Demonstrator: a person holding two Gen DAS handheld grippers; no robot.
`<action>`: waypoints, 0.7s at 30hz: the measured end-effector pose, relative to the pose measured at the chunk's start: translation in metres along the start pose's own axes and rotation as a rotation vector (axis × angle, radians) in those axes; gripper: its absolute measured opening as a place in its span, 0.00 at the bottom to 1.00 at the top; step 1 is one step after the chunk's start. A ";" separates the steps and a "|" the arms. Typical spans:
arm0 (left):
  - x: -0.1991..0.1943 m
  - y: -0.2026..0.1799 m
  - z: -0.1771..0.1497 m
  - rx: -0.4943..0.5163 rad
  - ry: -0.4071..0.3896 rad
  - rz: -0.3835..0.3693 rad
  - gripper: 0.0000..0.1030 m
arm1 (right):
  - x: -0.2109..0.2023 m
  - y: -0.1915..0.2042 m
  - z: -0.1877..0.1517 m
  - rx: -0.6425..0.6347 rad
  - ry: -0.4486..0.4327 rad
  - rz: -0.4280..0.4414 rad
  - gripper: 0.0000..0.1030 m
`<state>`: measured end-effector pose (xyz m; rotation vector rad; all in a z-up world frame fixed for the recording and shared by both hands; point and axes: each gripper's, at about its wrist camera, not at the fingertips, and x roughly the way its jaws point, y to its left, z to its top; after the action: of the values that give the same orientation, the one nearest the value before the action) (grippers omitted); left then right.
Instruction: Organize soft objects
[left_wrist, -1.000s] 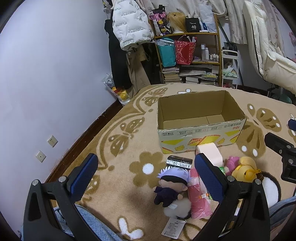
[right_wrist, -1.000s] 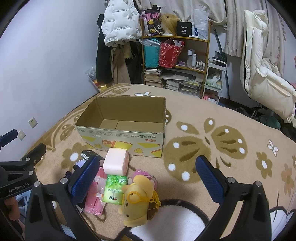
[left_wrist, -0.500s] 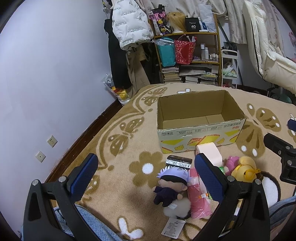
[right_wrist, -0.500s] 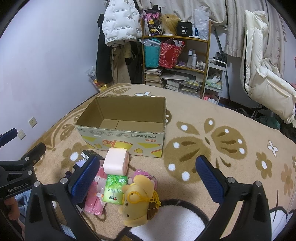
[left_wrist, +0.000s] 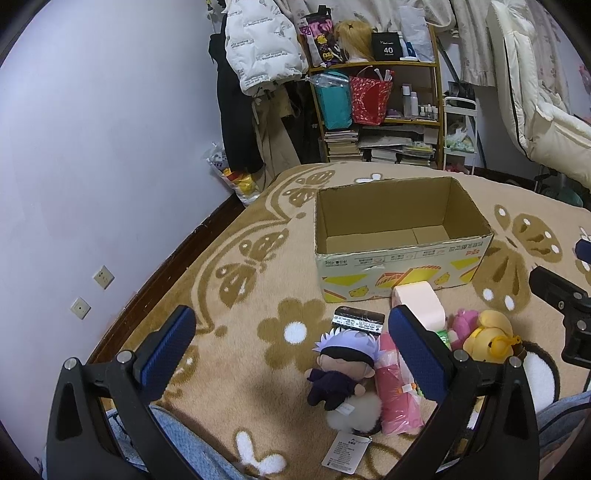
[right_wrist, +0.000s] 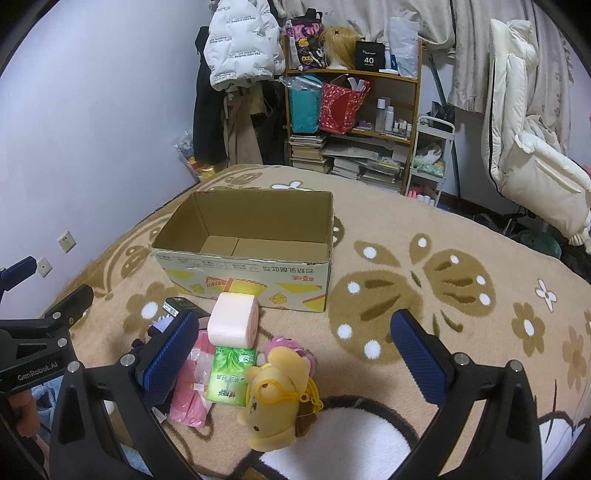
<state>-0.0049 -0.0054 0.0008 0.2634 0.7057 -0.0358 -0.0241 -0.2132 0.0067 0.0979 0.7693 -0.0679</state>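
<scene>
An empty open cardboard box (left_wrist: 402, 254) (right_wrist: 251, 273) stands on the patterned rug. In front of it lie soft things: a pink roll (right_wrist: 232, 325) (left_wrist: 421, 299), a green tissue pack (right_wrist: 231, 376), a pink bag (left_wrist: 397, 395) (right_wrist: 190, 398), a yellow plush dog (right_wrist: 277, 395) (left_wrist: 487, 336), a small pink plush (right_wrist: 291, 347) and a purple-haired doll (left_wrist: 343, 369). My left gripper (left_wrist: 291, 354) is open and empty above the doll. My right gripper (right_wrist: 295, 358) is open and empty above the yellow plush.
A black packet (left_wrist: 358, 321) lies by the doll, a paper tag (left_wrist: 345, 452) near it. A shelf (right_wrist: 351, 122) with bags and books, hanging coats (right_wrist: 240, 44) and a white jacket (right_wrist: 532, 158) stand behind. The purple wall (left_wrist: 92, 147) is at left.
</scene>
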 end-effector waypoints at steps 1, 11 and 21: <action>0.000 0.000 0.000 -0.002 0.006 -0.002 1.00 | -0.001 0.000 -0.001 0.000 0.002 -0.001 1.00; 0.015 0.010 0.003 -0.064 0.075 -0.049 1.00 | 0.013 -0.007 0.001 0.038 0.069 0.006 1.00; 0.045 -0.012 0.000 0.015 0.157 -0.059 1.00 | 0.044 -0.018 -0.005 0.120 0.217 0.045 1.00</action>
<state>0.0281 -0.0144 -0.0307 0.2613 0.8696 -0.0770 0.0021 -0.2315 -0.0281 0.2395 0.9793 -0.0613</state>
